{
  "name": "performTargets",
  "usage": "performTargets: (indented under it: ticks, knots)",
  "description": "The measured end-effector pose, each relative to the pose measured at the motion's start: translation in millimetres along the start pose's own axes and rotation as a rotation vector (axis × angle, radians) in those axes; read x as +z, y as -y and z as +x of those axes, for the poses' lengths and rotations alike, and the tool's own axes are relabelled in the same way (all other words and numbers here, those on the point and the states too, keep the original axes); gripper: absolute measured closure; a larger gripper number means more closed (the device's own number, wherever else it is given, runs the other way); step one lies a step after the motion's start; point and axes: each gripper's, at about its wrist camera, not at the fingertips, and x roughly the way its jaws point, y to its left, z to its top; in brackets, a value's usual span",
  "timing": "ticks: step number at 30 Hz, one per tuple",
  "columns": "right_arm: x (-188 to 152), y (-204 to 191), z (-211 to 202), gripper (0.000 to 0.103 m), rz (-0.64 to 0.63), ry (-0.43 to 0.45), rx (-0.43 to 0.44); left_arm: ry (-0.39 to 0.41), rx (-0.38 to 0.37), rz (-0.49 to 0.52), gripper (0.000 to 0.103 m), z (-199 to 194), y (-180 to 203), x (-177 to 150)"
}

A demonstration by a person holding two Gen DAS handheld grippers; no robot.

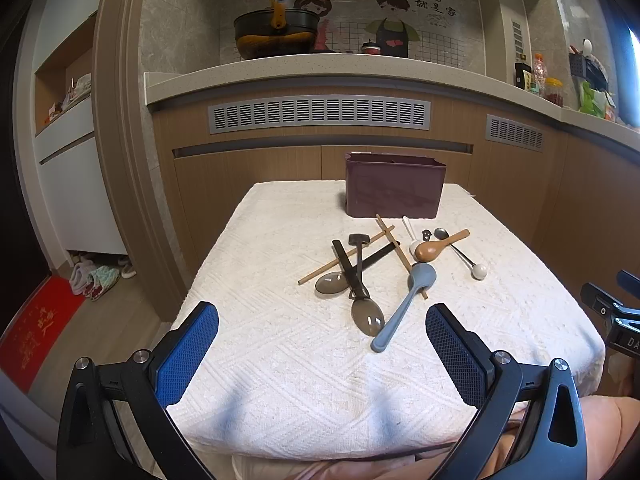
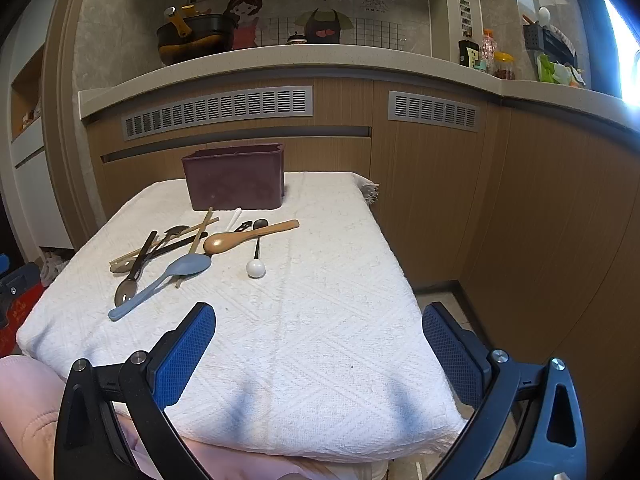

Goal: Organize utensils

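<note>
A pile of utensils lies on a white-clothed table (image 1: pixel 280 360): a blue-grey spoon (image 1: pixel 404 306), two smoky plastic spoons (image 1: pixel 362 292), a wooden spoon (image 1: pixel 438 246), wooden chopsticks (image 1: pixel 394 246), a metal spoon with a white ball end (image 1: pixel 460 254). Behind them stands a dark maroon bin (image 1: pixel 394 190). The same pile shows in the right wrist view: blue-grey spoon (image 2: pixel 160 282), wooden spoon (image 2: pixel 248 236), ball-end spoon (image 2: pixel 256 260), bin (image 2: pixel 236 178). My left gripper (image 1: pixel 322 354) is open and empty, near the table's front edge. My right gripper (image 2: pixel 318 354) is open and empty, right of the pile.
Wooden kitchen cabinets with vents (image 1: pixel 320 114) stand behind the table. The counter carries a black wok (image 1: pixel 276 32) and bottles and jars (image 1: pixel 540 76). Slippers (image 1: pixel 96 276) and a red mat (image 1: pixel 36 332) lie on the floor at left.
</note>
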Motion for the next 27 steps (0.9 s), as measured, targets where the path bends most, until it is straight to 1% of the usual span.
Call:
performTargets:
  ticks: [24,25,27]
  knots:
    - [-2.7,0.6,2.7,0.0,0.002,-0.004,-0.01,-0.005,0.002,0.001,0.0,2.5,-0.3,0.3]
    - [3.8,1.1,0.7,0.0,0.001,-0.005,-0.01,-0.005,0.002,0.001,0.0,3.1,-0.9,0.1]
    - [3.4,1.4,0.4,0.0,0.0,-0.003,-0.01,-0.005,0.002,0.0,0.0,2.8,-1.1,0.2]
